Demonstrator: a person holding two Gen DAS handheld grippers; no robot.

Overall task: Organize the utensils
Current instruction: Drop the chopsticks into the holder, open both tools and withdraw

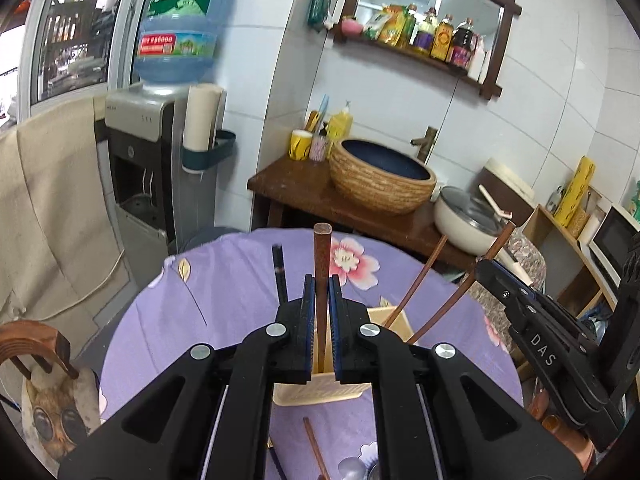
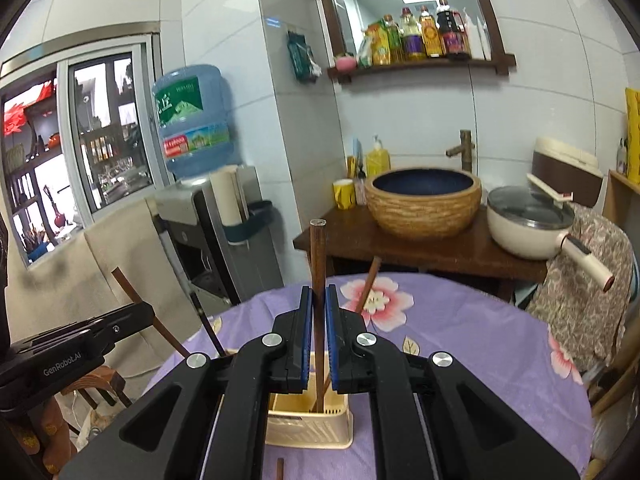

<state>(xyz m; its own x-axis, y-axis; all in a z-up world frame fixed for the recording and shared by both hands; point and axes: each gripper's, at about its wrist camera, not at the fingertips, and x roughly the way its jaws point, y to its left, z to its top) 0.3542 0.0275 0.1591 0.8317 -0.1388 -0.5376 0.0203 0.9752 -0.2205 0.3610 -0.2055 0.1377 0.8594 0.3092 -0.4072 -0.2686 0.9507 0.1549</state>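
My round table (image 2: 480,340), draped in a purple flowered cloth, fills the lower half of both views. At lower centre of each frame stands the cream slotted utensil holder (image 2: 308,424), which already has brown chopsticks leaning out of it toward the upper right of the left wrist view.

My left claw (image 1: 320,288) is clamped on a reddish-brown chopstick (image 1: 322,264), held nearly upright with its blunt end at frame centre and its tip over the holder. My right claw (image 2: 319,300) pinches a darker brown chopstick (image 2: 318,280) the same way, its lower end inside the holder's rim, I judge.

To do this well, I should keep each stick upright and centred over the opening, lower it until the tip is inside, then let go without nudging the leaning ones. More utensils lie at the bottom edge.
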